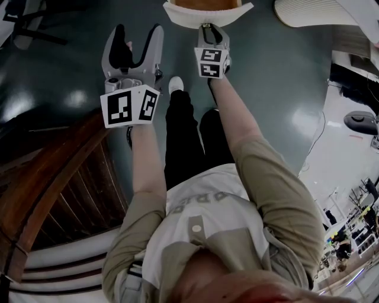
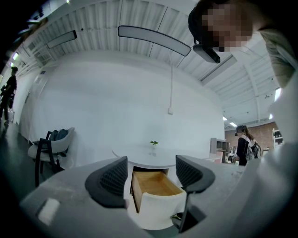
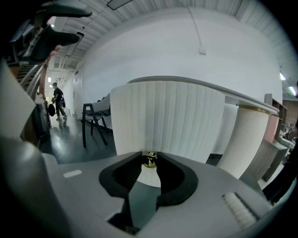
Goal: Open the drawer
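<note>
A white ribbed drawer front (image 3: 167, 121) with a small brass knob (image 3: 149, 159) fills the right gripper view. My right gripper (image 3: 149, 163) is shut on that knob, its dark pads pressed on either side. In the head view my right gripper (image 1: 208, 26) meets the curved white drawer front (image 1: 207, 13) at the top edge. The left gripper view shows the drawer (image 2: 160, 207) pulled out from under a round white table (image 2: 153, 155), its wooden inside showing. My left gripper (image 1: 137, 32) (image 2: 151, 179) hangs open beside it with nothing between its pads.
A dark wooden stair rail (image 1: 53, 189) runs along the lower left. The holder's legs and white shoe (image 1: 176, 84) stand on the dark floor below the grippers. A chair (image 2: 49, 148) stands at the far left, a ribbed white pedestal (image 3: 251, 139) at the right, and a person (image 2: 244, 144) beyond.
</note>
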